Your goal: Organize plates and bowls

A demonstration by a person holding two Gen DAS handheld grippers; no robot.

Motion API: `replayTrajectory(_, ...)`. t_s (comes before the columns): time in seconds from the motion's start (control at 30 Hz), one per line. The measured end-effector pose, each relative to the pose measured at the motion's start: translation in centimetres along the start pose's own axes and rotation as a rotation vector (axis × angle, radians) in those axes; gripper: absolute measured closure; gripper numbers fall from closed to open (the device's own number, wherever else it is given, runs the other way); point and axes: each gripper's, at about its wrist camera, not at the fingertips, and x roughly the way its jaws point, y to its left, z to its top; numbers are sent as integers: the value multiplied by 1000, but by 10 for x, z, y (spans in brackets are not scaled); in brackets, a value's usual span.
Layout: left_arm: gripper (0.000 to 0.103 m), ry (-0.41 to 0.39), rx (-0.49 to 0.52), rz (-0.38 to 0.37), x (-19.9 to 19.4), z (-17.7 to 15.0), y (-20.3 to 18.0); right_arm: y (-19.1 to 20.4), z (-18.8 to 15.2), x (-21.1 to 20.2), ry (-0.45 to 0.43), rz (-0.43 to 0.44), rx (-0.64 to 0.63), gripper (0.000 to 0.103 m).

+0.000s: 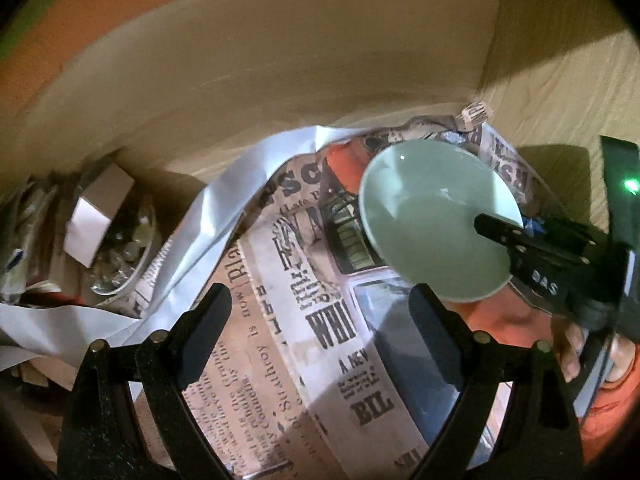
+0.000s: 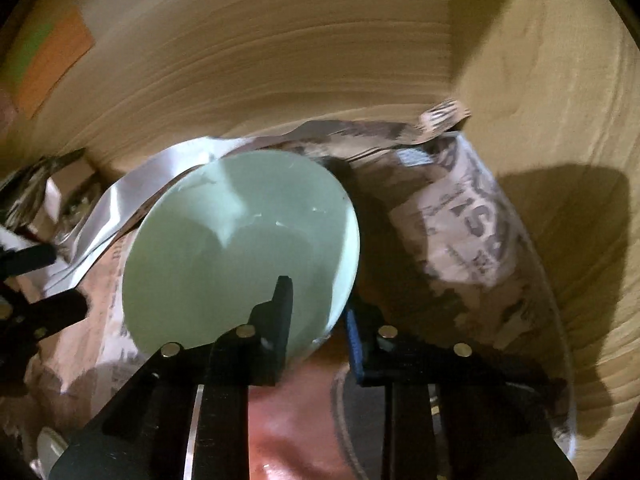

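Right gripper (image 2: 320, 312) jaws pinching bowl (image 2: 240, 248) rim

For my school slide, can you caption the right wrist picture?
Right gripper shut on the rim of a pale green bowl above newspaper.

Both cams ride the hand-held grippers, angled steeply down into a wooden shelf corner. Left one sits further back; right one's really close. Both catch the pale green bowl (image 1: 436, 224) and the newspaper lining (image 1: 280, 344).
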Motion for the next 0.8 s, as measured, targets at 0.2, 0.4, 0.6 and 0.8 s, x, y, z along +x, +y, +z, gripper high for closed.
replayTrajectory(0.2,27,39,-20,6,18,6,5,14,-3,-3,19,74,-58,81)
replayTrajectory(0.4,65,121,-37,3,42,6,12,28,-6,2,30,121,-107,81)
replayTrajectory(0.6,87,129,0,-27,45,6,4,34,-2,8,25,81,-143,82)
replayTrajectory(0.8,87,116,11,-12,38,4,0,32,-2,1,5,78,-117,82)
